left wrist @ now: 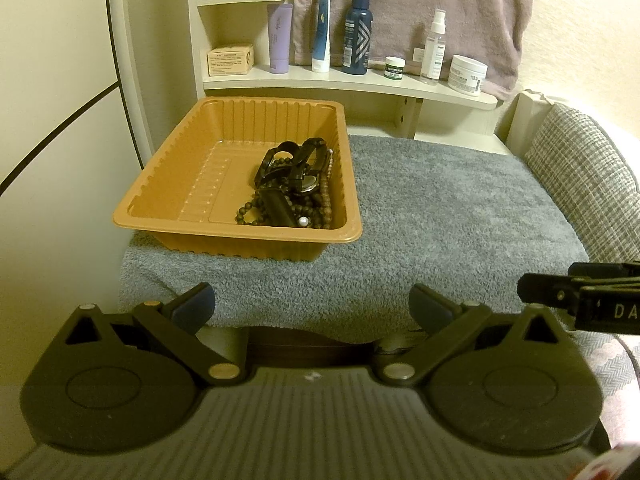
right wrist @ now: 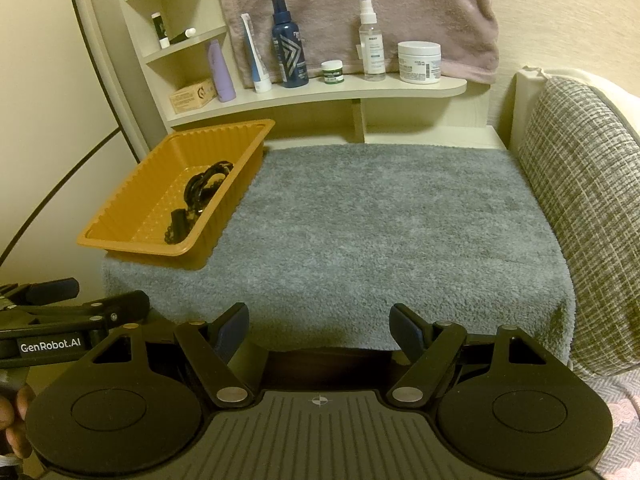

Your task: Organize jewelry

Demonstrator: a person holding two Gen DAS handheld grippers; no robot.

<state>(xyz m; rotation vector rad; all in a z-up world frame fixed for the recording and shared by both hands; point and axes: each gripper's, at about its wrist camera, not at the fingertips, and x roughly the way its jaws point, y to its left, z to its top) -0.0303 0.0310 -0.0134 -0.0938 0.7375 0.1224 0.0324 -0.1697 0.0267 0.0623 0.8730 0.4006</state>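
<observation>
An orange plastic tray (left wrist: 168,184) stands at the left on a grey towel (left wrist: 440,216). In its right half lies a heap of jewelry (left wrist: 292,184): black watches, dark bead bracelets and a pearl. The tray (right wrist: 120,216) and the jewelry (right wrist: 200,192) also show in the right wrist view. My left gripper (left wrist: 312,304) is open and empty, held back over the towel's near edge, well short of the tray. My right gripper (right wrist: 320,324) is open and empty, also at the near edge, to the right of the tray. Each gripper shows at the edge of the other's view.
A cream shelf (right wrist: 320,92) behind the towel holds several bottles, tubes, jars and a small box. A mauve towel (right wrist: 360,8) hangs above it. A woven grey cushion (right wrist: 580,200) borders the right side. A cream wall panel (left wrist: 60,120) stands at the left.
</observation>
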